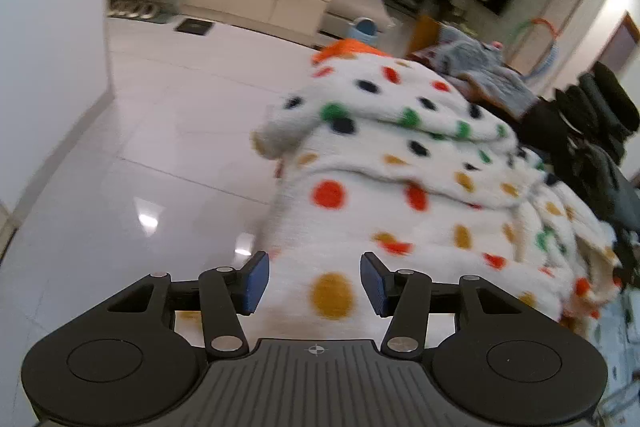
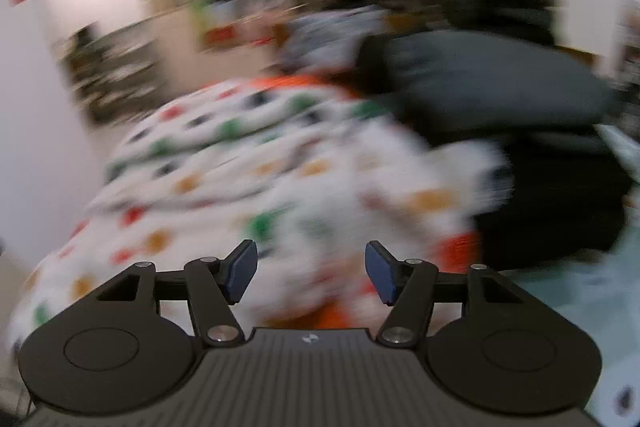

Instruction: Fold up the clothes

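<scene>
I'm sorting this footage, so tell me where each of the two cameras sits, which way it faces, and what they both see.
Left wrist: on the left gripper, facing forward and down over the polka-dot garment, glossy floor to its left; only its open blue pads show.
Right wrist: on the right gripper, blurred, facing the same garment with dark clothes behind; open.
Shared: the garment.

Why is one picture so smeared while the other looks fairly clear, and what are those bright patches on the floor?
Right wrist view: motion blur smears the spotted fleece garment and the room, though the right claw stays sharp. Left wrist view: much crisper, only softly blurred; lamp glare shines off the glossy floor; the fisheye lens bends the wall edges.
</scene>
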